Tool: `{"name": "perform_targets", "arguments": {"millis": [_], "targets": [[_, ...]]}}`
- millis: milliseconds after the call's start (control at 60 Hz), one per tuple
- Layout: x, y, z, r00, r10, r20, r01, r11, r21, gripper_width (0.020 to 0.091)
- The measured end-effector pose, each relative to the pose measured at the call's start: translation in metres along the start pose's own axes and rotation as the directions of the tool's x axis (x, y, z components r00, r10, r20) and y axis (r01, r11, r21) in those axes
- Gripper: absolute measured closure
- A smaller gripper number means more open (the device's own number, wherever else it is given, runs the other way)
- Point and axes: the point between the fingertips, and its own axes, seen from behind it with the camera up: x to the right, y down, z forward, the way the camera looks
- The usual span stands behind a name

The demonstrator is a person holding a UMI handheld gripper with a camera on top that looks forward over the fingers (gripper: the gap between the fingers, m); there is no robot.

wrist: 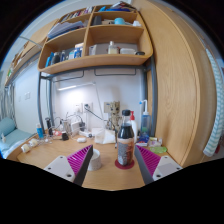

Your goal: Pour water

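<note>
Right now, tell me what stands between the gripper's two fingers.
In the gripper view, a dark bottle with a red cap stands upright on the wooden desk between the open gripper's fingers, with a gap at each side.

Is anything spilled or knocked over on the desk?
Nothing stands out. The dark plastic bottle with a red cap stands upright on the wooden desk, between the open gripper fingers. No spill shows.

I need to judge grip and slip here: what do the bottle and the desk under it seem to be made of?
The bottle looks like clear, glossy plastic with dark liquid showing through, a red cap and a printed label; glass cannot be ruled out. It stands between the open gripper's fingers. The desk looks like light wood or wood laminate, smooth and matte, matching the shelves above.
</note>
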Motion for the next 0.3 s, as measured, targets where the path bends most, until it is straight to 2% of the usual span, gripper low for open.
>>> {"name": "perform_targets", "arguments": {"millis": [167, 300], "targets": [[-0.006, -0.014, -0.008, 1.000, 0.010, -0.018, -0.010, 1.000, 0.024, 0.0254], [-0.014, -0.011, -0.009, 1.000, 0.002, -0.006, -0.002, 1.000, 0.006, 0.0259]]}}
